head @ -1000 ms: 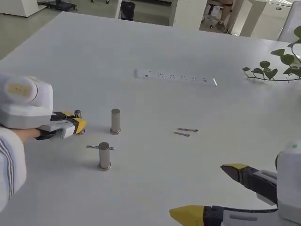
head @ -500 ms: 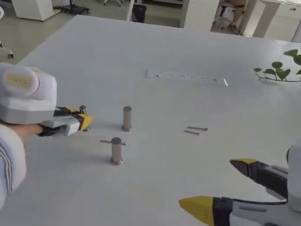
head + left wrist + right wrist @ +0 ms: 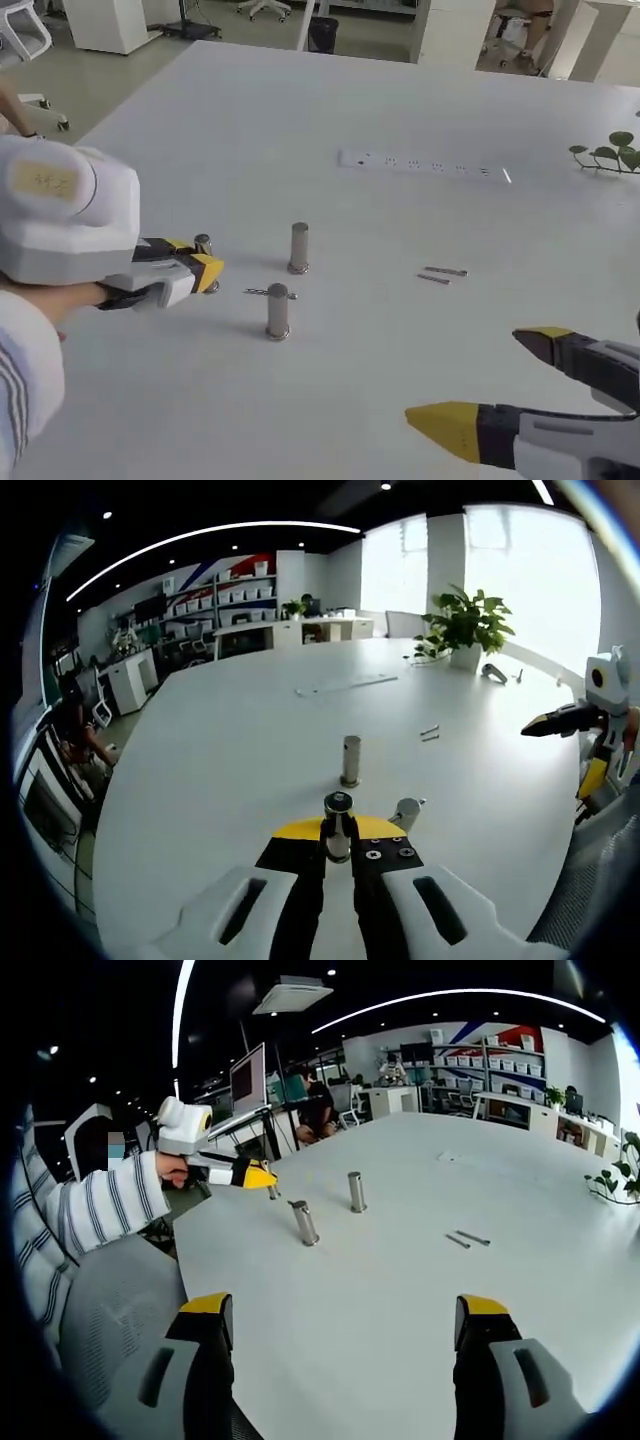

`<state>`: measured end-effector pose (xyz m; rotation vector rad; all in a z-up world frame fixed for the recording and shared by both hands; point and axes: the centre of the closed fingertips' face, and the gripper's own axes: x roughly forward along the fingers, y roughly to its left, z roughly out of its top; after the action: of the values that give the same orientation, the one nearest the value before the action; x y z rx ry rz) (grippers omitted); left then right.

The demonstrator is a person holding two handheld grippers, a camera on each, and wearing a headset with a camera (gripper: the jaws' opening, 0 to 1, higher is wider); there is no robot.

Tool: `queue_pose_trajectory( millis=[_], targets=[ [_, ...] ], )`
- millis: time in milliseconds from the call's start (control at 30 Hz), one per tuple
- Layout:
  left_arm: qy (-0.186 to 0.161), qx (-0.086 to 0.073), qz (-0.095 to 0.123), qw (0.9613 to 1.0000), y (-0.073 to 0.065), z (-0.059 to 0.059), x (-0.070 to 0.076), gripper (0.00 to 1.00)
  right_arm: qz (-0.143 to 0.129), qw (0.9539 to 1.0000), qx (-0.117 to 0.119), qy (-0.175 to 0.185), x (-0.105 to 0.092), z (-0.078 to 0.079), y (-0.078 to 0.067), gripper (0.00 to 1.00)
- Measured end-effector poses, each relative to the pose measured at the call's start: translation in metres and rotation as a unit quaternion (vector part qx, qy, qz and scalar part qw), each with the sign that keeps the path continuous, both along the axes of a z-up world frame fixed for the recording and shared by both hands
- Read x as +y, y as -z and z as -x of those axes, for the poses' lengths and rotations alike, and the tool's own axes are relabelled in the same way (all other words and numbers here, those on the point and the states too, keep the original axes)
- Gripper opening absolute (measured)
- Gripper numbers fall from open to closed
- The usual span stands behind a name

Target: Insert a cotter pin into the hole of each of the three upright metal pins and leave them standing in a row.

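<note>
Head view: left gripper [image 3: 200, 268] jaws clamped on left metal pin [image 3: 203, 244], upright on desk [image 3: 300, 120]. Near pin [image 3: 278, 311] carries cotter pin [image 3: 270, 293]. Middle pin [image 3: 298, 248] bare.

Left gripper view: jaws hold shaft below pin top.

Right gripper view: right gripper [image 3: 345, 1310] jaws apart, empty. Loose cotter pins [image 3: 467, 1239] lie far right. Judged thin, light, slippery; pinch at head end.

Daylight is pouring through large windows [image 3: 500, 560] onto a white table [image 3: 300, 120]; curved ceiling light strips [image 3: 200, 533] are glowing above storage shelves [image 3: 240, 585].
</note>
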<state>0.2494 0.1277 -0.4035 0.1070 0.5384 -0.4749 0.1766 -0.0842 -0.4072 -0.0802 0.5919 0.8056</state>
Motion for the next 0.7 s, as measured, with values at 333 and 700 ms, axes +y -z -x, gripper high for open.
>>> queue_pose_trajectory(
  millis=[333, 700],
  targets=[
    [0.009, 0.009, 0.004, 0.9999, 0.003, 0.018, -0.02, 0.05, -0.002, 1.0, -0.004, 0.003, -0.003, 0.003, -0.002, 0.9],
    [0.026, 0.022, 0.027, 0.9991, 0.015, 0.03, -0.054, 0.05, -0.001, 1.0, -0.006, 0.005, -0.006, 0.005, -0.001, 0.9]
  ],
)
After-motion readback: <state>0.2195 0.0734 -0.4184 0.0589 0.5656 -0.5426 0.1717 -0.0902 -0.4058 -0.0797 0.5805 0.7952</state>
